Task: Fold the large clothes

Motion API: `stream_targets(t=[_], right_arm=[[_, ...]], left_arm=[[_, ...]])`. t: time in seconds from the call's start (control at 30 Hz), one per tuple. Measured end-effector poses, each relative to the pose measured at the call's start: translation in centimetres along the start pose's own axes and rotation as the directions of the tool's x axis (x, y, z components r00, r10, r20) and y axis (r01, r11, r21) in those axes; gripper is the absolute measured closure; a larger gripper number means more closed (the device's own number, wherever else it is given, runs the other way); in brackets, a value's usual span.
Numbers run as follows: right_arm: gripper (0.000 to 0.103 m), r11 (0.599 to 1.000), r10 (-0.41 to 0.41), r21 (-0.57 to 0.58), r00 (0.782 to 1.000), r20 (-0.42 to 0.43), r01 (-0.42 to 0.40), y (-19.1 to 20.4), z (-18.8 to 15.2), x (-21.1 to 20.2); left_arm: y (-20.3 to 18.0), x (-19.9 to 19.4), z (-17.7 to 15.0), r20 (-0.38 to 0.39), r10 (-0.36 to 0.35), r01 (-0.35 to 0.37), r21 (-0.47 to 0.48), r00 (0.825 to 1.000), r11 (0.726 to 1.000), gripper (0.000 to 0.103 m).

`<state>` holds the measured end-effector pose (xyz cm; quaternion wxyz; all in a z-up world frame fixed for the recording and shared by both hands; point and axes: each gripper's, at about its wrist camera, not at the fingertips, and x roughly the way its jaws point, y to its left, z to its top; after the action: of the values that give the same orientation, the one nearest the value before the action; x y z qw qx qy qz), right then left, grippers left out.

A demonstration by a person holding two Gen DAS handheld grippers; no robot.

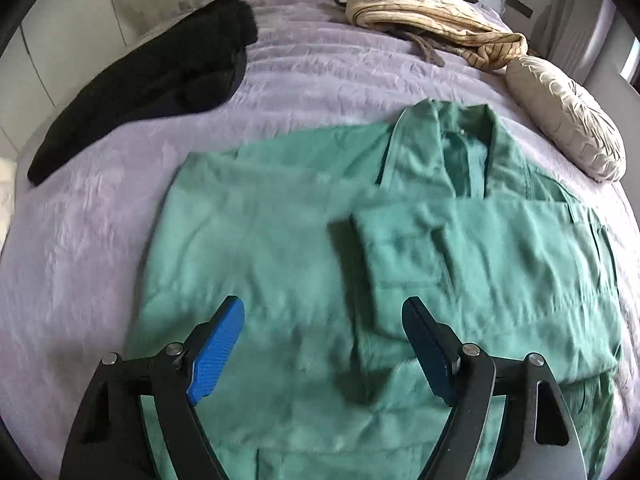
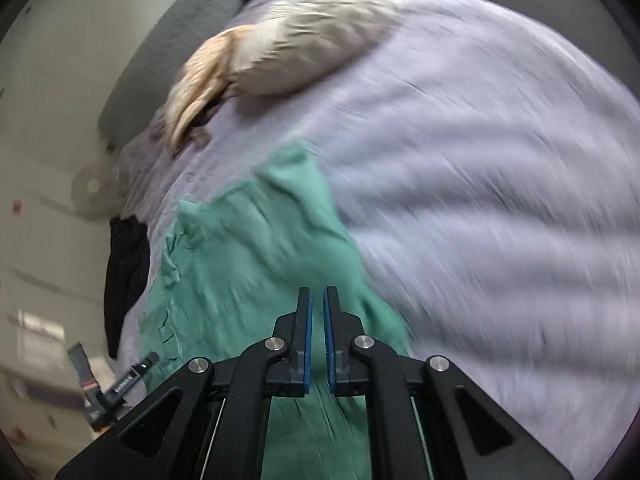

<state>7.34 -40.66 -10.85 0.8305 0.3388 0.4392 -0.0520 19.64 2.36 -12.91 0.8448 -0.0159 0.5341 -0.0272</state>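
Left wrist view: the left tongs (image 1: 324,344) hang wide apart above the green shirt (image 1: 280,248), nothing between the blue pads. The shirt lies spread on the lilac bedspread (image 1: 100,220) directly below and ahead of the tongs, one sleeve folded across its body ahead and to the right. Farther ahead to the left lies a black garment (image 1: 152,80); far ahead, a cream striped garment (image 1: 424,12); ahead to the right, a pale round cushion (image 1: 568,116).

Right wrist view, blurred: the right tongs (image 2: 318,336) are nearly closed, a thin gap between the pads, gripping nothing. Green cloth (image 2: 256,256) lies below and ahead-left of them.
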Motion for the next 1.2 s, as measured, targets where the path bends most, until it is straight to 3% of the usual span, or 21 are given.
stream_targets(t=[0.07, 0.2, 0.3, 0.37, 0.43, 0.5, 0.57, 0.63, 0.73, 0.9, 1.0, 1.07, 1.13, 1.2], right_arm=[[0.095, 0.999, 0.021, -0.037, 1.0, -0.011, -0.022, 1.7, 2.3, 2.0], [0.095, 0.996, -0.013, -0.093, 0.999, -0.032, 0.01, 4.1, 5.4, 6.8], [0.095, 0.99, -0.097, -0.108, 0.993, -0.073, 0.089, 4.0, 6.1, 10.3], [0.103, 0.981, -0.168, -0.111, 0.98, -0.105, 0.156, 2.7, 5.9, 12.2], [0.103, 0.985, -0.152, -0.099, 0.982, -0.109, 0.141, 1.5, 5.8, 13.0], [0.103, 0.989, -0.136, -0.08, 0.986, -0.099, 0.128, 1.0, 5.9, 12.8], [0.102, 0.989, -0.144, -0.055, 0.985, -0.094, 0.139, 1.2, 6.0, 11.7], [0.101, 0.991, -0.127, -0.056, 0.988, -0.09, 0.123, 1.6, 5.5, 10.3], [0.101, 0.989, -0.102, -0.117, 0.992, -0.08, 0.092, 2.9, 4.2, 7.5], [0.101, 0.98, -0.099, -0.183, 0.99, -0.099, 0.08, 3.6, 0.3, 4.4], [0.101, 0.979, -0.137, -0.169, 0.981, -0.14, 0.113, 2.0, -1.8, 4.7], [0.101, 0.98, -0.169, -0.134, 0.97, -0.176, 0.146, 0.3, -2.4, 5.5], [0.102, 0.989, -0.141, -0.077, 0.97, -0.196, 0.128, -0.9, -2.7, 5.5], [0.102, 0.991, -0.131, -0.049, 0.973, -0.19, 0.123, -1.6, -2.9, 4.7]], left_arm=[[-0.7, 0.4, 0.6, 0.004, -0.007, 0.007, -0.001, 1.0, 1.0, 0.021], [-2.3, 2.4, 0.4, -0.007, 0.022, -0.022, 0.047, 1.0, 0.999, 0.021], [-2.5, 4.3, -0.4, -0.002, 0.047, -0.046, 0.066, 0.999, 0.997, 0.017], [-2.1, 4.5, -0.4, 0.019, 0.055, -0.056, 0.063, 0.998, 0.996, 0.009], [-1.5, 4.6, 0.2, 0.013, 0.051, -0.051, 0.057, 0.999, 0.997, 0.008], [-0.8, 4.1, 0.7, 0.001, 0.061, -0.061, 0.037, 0.998, 0.997, 0.009], [-0.1, 2.9, 0.8, 0.02, 0.081, -0.082, 0.034, 0.996, 0.996, 0.024], [0.5, 1.6, 0.4, 0.01, 0.062, -0.062, 0.041, 0.998, 0.997, 0.048], [1.0, -0.7, -0.8, -0.005, 0.005, -0.005, 0.043, 1.0, 0.999, 0.062], [-1.0, -2.6, -3.2, -0.011, -0.085, 0.085, 0.109, 0.996, 0.99, 0.062], [-2.2, -0.2, -4.3, -0.062, -0.035, 0.044, 0.135, 0.997, 0.99, 0.062], [-2.1, 0.8, -4.8, -0.092, -0.04, 0.05, 0.111, 0.995, 0.993, 0.061], [-1.4, 0.7, -5.0, -0.086, -0.055, 0.062, 0.088, 0.995, 0.994, 0.061], [-1.0, 0.2, -5.2, -0.083, -0.017, 0.026, 0.1, 0.996, 0.995, 0.061]])
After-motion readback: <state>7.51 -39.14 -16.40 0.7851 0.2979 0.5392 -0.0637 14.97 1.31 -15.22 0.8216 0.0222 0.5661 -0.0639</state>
